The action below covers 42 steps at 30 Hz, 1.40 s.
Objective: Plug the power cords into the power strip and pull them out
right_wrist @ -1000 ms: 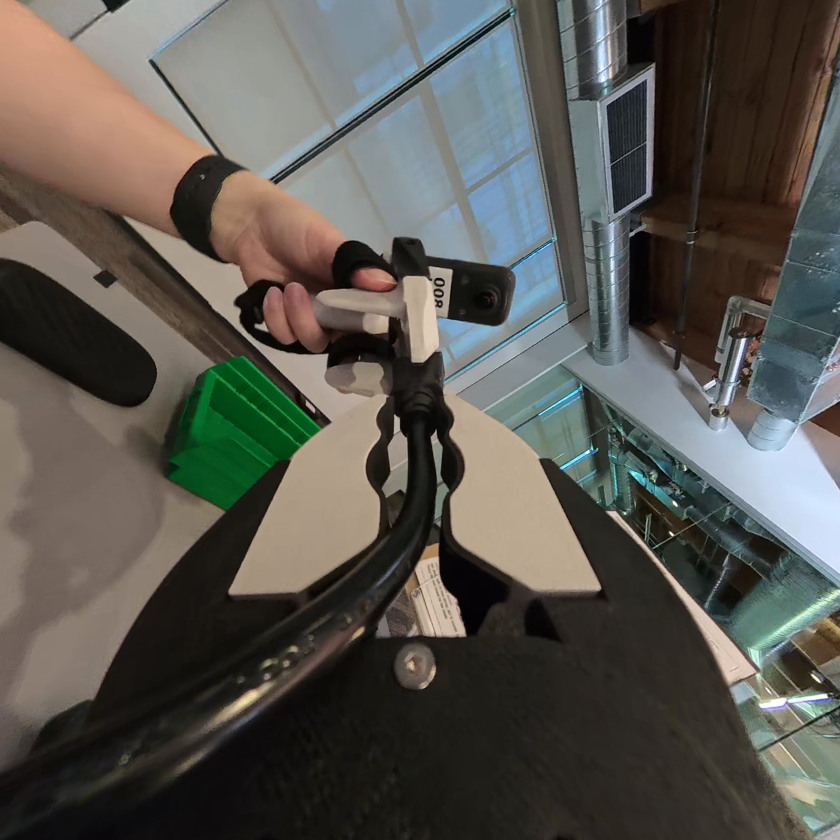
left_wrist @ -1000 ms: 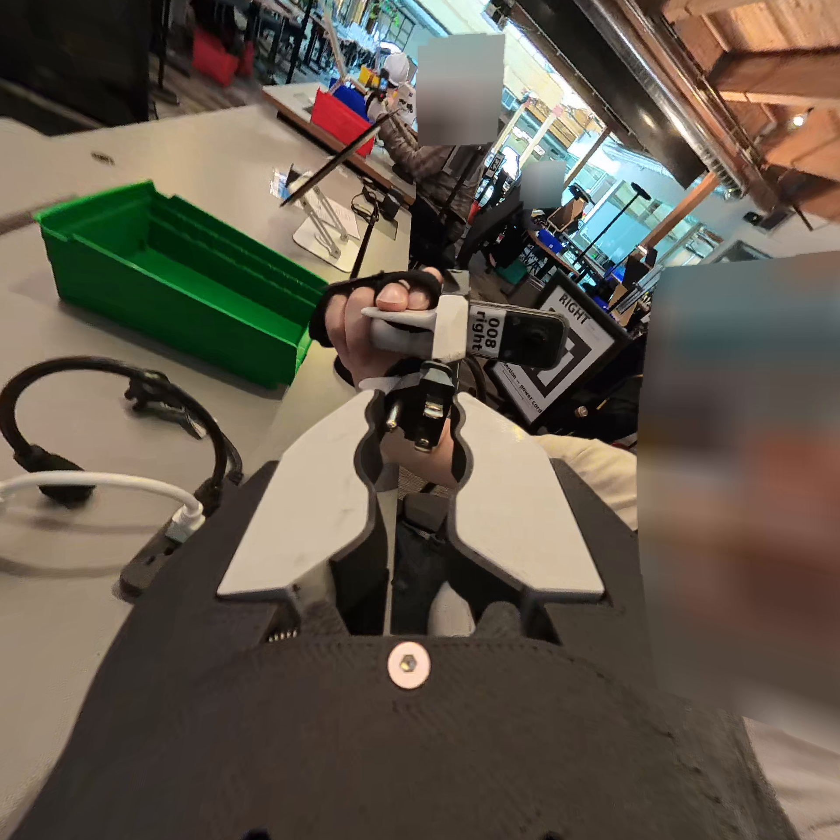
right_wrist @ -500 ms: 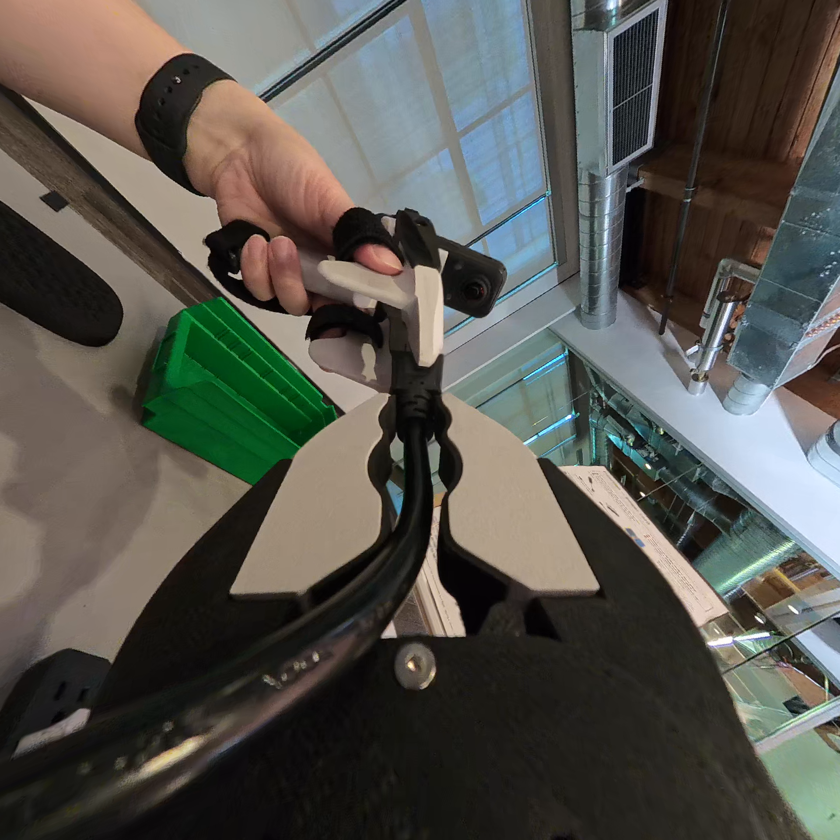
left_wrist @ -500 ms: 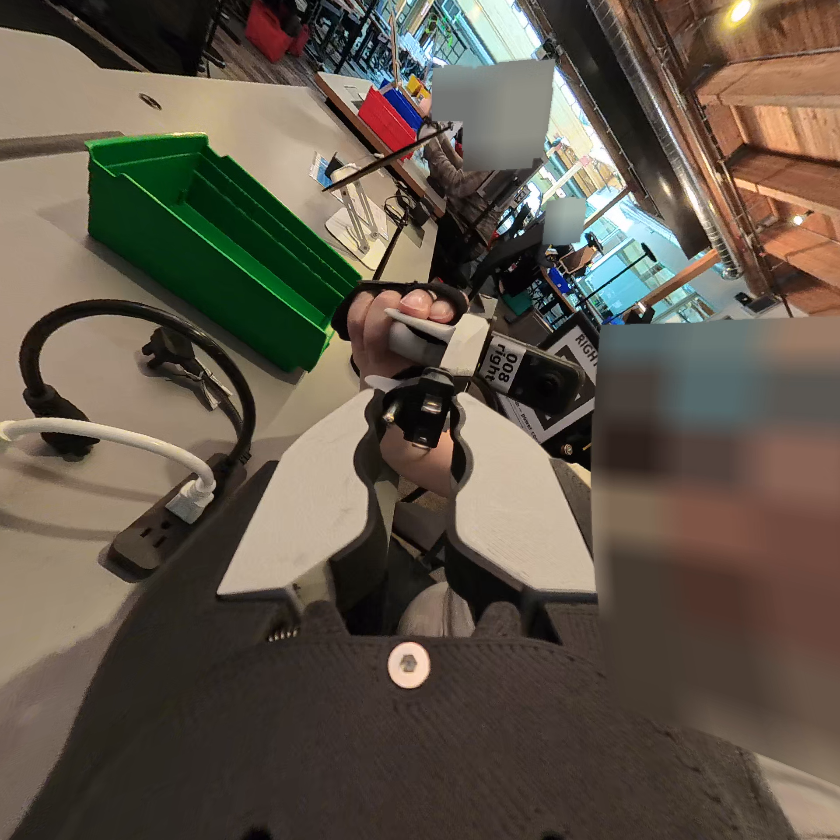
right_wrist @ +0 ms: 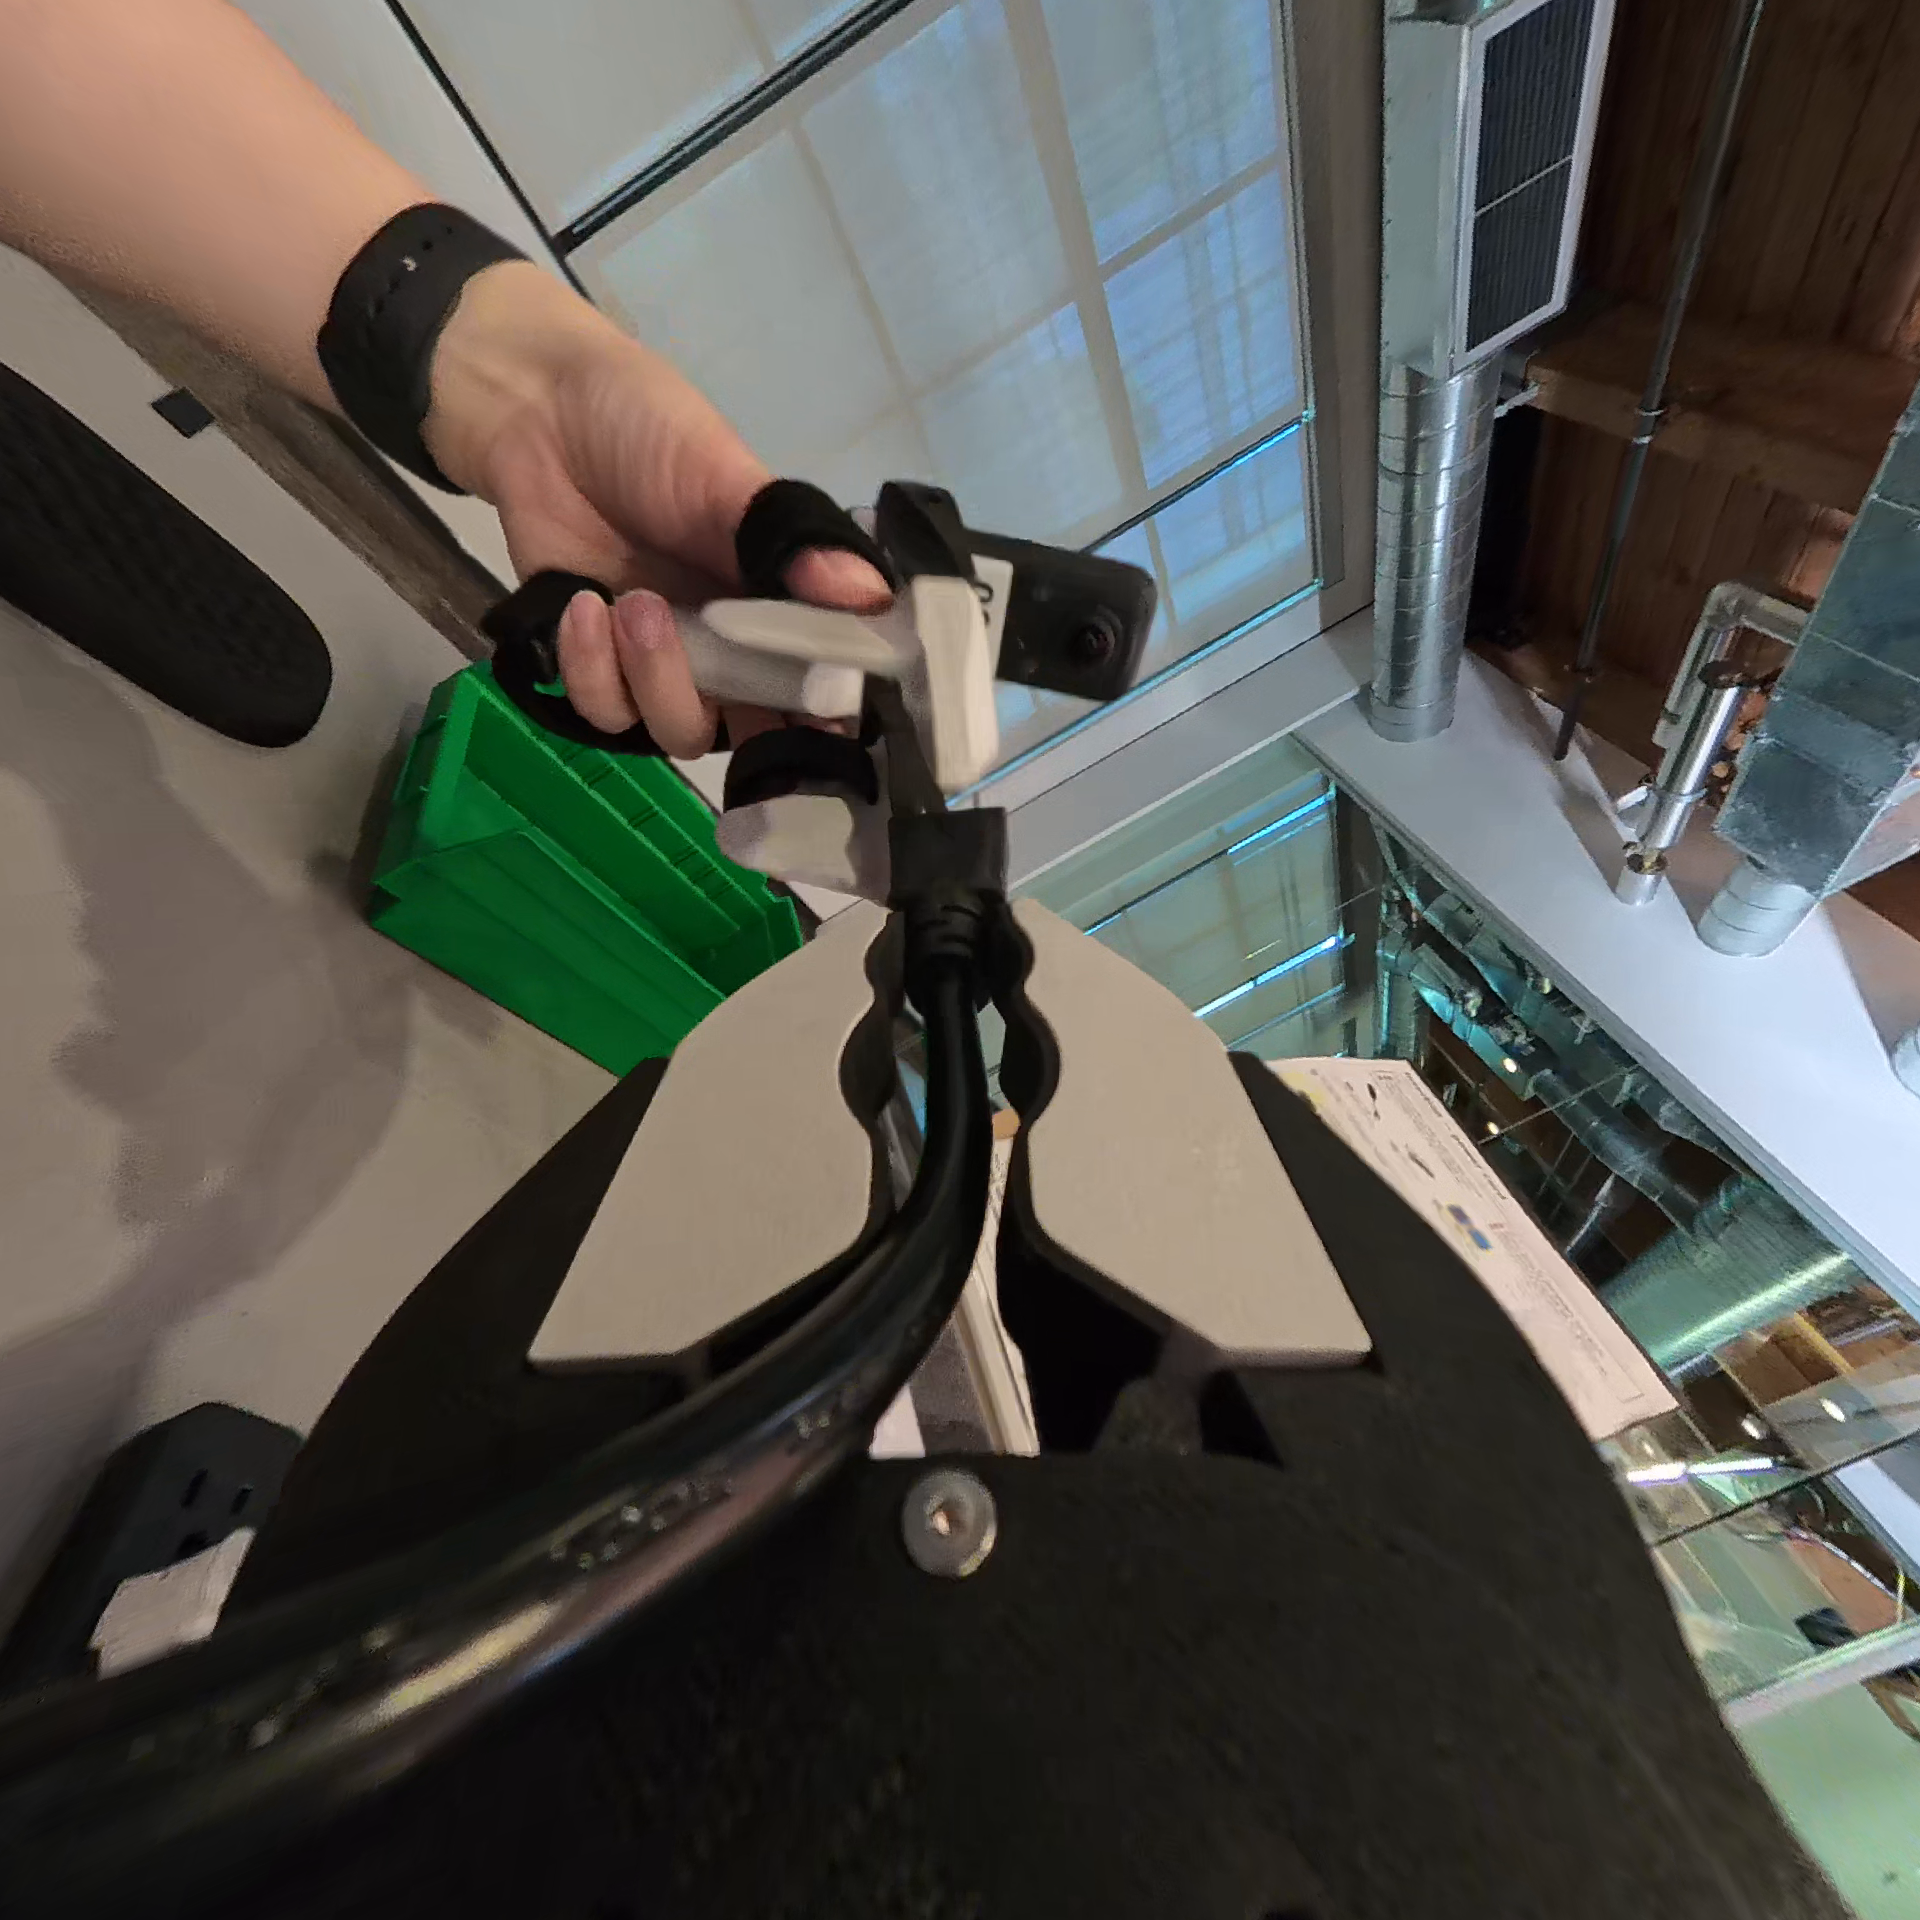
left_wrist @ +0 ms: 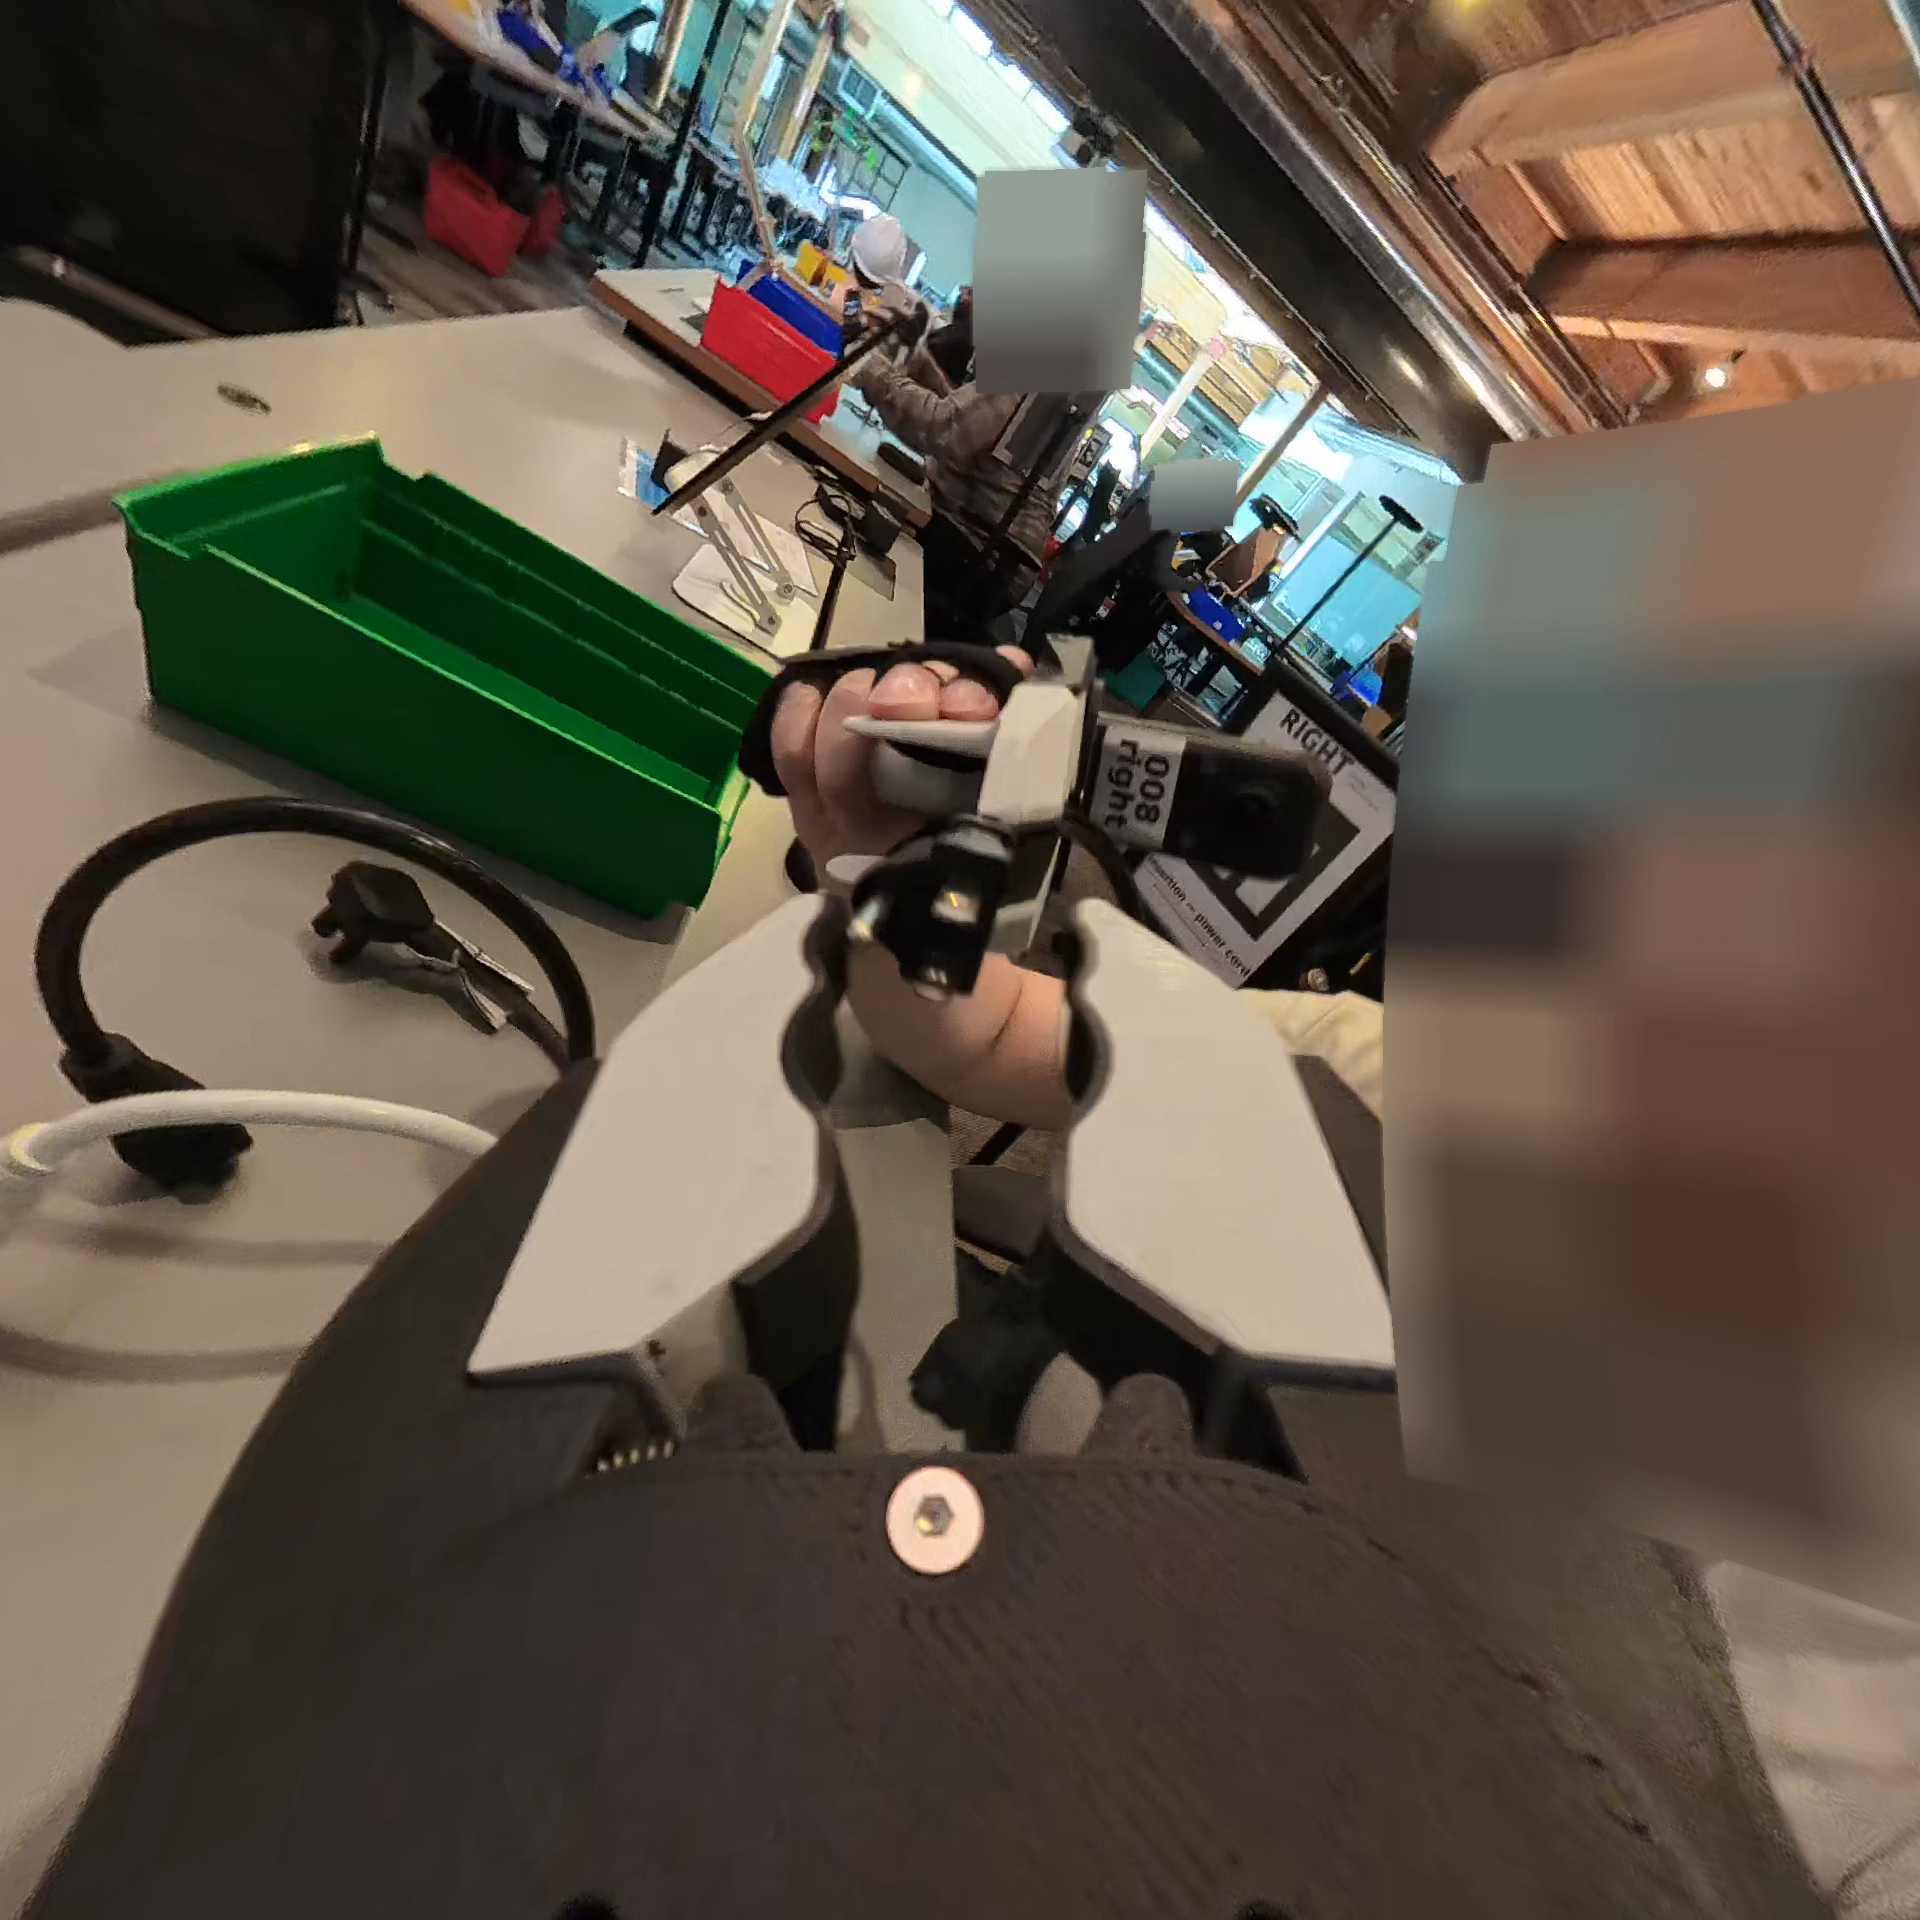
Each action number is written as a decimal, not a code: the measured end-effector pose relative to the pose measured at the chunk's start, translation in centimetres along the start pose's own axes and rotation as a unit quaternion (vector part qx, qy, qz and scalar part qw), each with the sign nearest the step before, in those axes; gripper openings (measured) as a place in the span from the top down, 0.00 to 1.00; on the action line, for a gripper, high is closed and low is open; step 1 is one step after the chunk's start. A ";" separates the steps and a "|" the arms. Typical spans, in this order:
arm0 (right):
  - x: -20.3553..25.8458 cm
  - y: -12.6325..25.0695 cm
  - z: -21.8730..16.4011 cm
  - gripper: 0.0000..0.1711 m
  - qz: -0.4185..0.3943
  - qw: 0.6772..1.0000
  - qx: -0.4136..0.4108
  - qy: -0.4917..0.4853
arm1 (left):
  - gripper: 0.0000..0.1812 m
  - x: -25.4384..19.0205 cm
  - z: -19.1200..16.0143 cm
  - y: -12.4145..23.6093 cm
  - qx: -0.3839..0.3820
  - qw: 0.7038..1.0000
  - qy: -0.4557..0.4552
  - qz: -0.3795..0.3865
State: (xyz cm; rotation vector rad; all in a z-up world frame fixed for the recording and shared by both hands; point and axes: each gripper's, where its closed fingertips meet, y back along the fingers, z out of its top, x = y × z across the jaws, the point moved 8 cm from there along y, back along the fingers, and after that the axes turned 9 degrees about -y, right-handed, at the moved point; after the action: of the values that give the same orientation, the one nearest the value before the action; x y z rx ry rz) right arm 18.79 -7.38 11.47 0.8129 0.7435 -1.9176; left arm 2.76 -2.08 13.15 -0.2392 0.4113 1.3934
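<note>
Prongs of the black plug (left_wrist: 928, 914) showed only in the left wrist view, before the spread, empty left gripper (left_wrist: 945, 971); the right gripper (right_wrist: 943, 940) clamped its cord (right_wrist: 940, 1101), power strip (right_wrist: 166, 1496) on the bench (right_wrist: 187, 1091).

Left wrist view low over the table (left_wrist: 312, 1299), tilted, facing the right gripper (left_wrist: 940, 914) close ahead, right wrist view angled upward toward windows, facing the left gripper (right_wrist: 940, 914) close ahead, both sharing the green bin (left_wrist: 436, 686) (right_wrist: 561, 883).
</note>
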 end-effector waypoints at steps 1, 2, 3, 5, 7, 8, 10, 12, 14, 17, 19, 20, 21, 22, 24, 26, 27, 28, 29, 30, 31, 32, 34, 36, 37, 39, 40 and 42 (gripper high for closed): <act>-0.3 0.2 -0.1 0.90 0.003 1.000 0.010 -0.004 | 0.72 0.2 -0.5 0.4 -0.002 1.000 -0.018 0.006; -0.6 0.4 -0.2 0.90 0.011 1.000 0.021 -0.014 | 0.68 0.7 -1.3 0.8 0.003 0.999 -0.047 0.024; -1.1 0.8 -0.4 0.90 0.025 0.999 0.034 -0.032 | 0.65 1.5 -2.5 1.1 0.018 0.995 -0.080 0.057; -2.0 1.3 -1.2 0.90 0.065 0.991 0.072 -0.088 | 0.60 3.7 -6.0 1.3 0.066 0.979 -0.145 0.126; -2.4 1.9 -2.5 0.90 0.108 0.978 0.113 -0.142 | 0.61 6.2 -10.4 0.4 0.132 0.965 -0.174 0.148; -2.5 2.1 -3.2 0.90 0.123 0.971 0.128 -0.162 | 0.62 7.3 -12.3 -0.3 0.158 0.963 -0.165 0.145; -2.3 2.1 -4.2 0.90 0.149 0.957 0.149 -0.200 | 0.62 9.1 -15.0 -1.7 0.205 0.955 -0.163 0.139; -1.6 1.6 -4.6 0.90 0.177 0.943 0.171 -0.224 | 0.62 10.6 -16.2 -2.6 0.224 0.945 -0.188 0.149; -0.8 0.8 -4.8 0.90 0.197 0.934 0.196 -0.226 | 0.64 11.9 -16.8 -3.1 0.231 0.943 -0.195 0.139; 0.1 -1.1 -5.9 0.90 0.236 0.909 0.259 -0.227 | 0.62 13.4 -17.6 -3.6 0.282 0.927 -0.207 0.134; 0.4 -2.1 -6.8 0.90 0.268 0.883 0.309 -0.231 | 0.65 13.7 -18.0 -3.7 0.274 0.924 -0.233 0.132; 0.6 -2.6 -7.1 0.90 0.282 0.869 0.332 -0.237 | 0.68 13.7 -18.0 -3.6 0.267 0.925 -0.239 0.130; 0.9 -2.9 -7.4 0.90 0.295 0.854 0.355 -0.239 | 0.70 13.6 -17.9 -3.5 0.258 0.926 -0.243 0.126; 1.3 -3.2 -7.7 0.90 0.305 0.841 0.377 -0.237 | 0.71 13.4 -17.7 -3.4 0.246 0.928 -0.252 0.121; 1.9 -3.7 -8.2 0.90 0.320 0.821 0.409 -0.235 | 0.72 13.3 -17.7 -3.2 0.242 0.924 -0.273 0.118; 2.7 -4.2 -8.3 0.90 0.340 0.804 0.429 -0.233 | 0.69 13.4 -18.0 -3.3 0.260 0.920 -0.272 0.113; 3.1 -4.4 -8.3 0.90 0.347 0.796 0.439 -0.229 | 0.69 13.4 -18.2 -3.5 0.272 0.916 -0.273 0.109; 3.5 -4.6 -8.4 0.90 0.355 0.789 0.451 -0.221 | 0.68 13.4 -18.4 -3.7 0.286 0.911 -0.277 0.106; 4.0 -4.8 -8.4 0.90 0.362 0.782 0.461 -0.210 | 0.69 13.3 -18.8 -3.9 0.303 0.905 -0.282 0.100; 4.5 -5.0 -8.4 0.90 0.369 0.777 0.470 -0.196 | 0.69 13.3 -19.0 -4.0 0.317 0.898 -0.288 0.102; 4.9 -5.1 -8.5 0.90 0.376 0.773 0.477 -0.182 | 0.70 13.2 -19.1 -4.2 0.317 0.897 -0.291 0.099; 5.2 -5.2 -8.6 0.90 0.378 0.772 0.482 -0.168 | 0.74 13.2 -19.0 -4.1 0.310 0.897 -0.297 0.105; 5.8 -5.2 -9.0 0.90 0.381 0.767 0.493 -0.150 | 0.76 12.9 -18.4 -3.5 0.265 0.905 -0.308 0.126; 6.2 -5.2 -9.6 0.90 0.381 0.761 0.505 -0.142 | 0.71 12.6 -17.6 -2.6 0.211 0.916 -0.309 0.143; 6.4 -5.2 -9.8 0.90 0.383 0.757 0.510 -0.140 | 0.66 12.6 -17.5 -2.1 0.199 0.920 -0.302 0.149; 6.7 -5.5 -9.7 0.90 0.392 0.750 0.511 -0.149 | 0.58 12.8 -17.4 -1.2 0.196 0.920 -0.298 0.161; 6.8 -5.7 -9.7 0.90 0.396 0.744 0.516 -0.152 | 0.55 12.9 -17.3 -0.9 0.195 0.918 -0.301 0.169; 6.9 -6.0 -9.7 0.90 0.404 0.730 0.530 -0.153 | 0.53 13.1 -17.0 -0.4 0.179 0.916 -0.309 0.181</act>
State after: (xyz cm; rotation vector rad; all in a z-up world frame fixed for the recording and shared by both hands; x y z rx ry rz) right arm 13.11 -0.91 1.29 1.1553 -0.9436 -1.4294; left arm 2.40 2.84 -7.73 0.5987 0.1749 1.6343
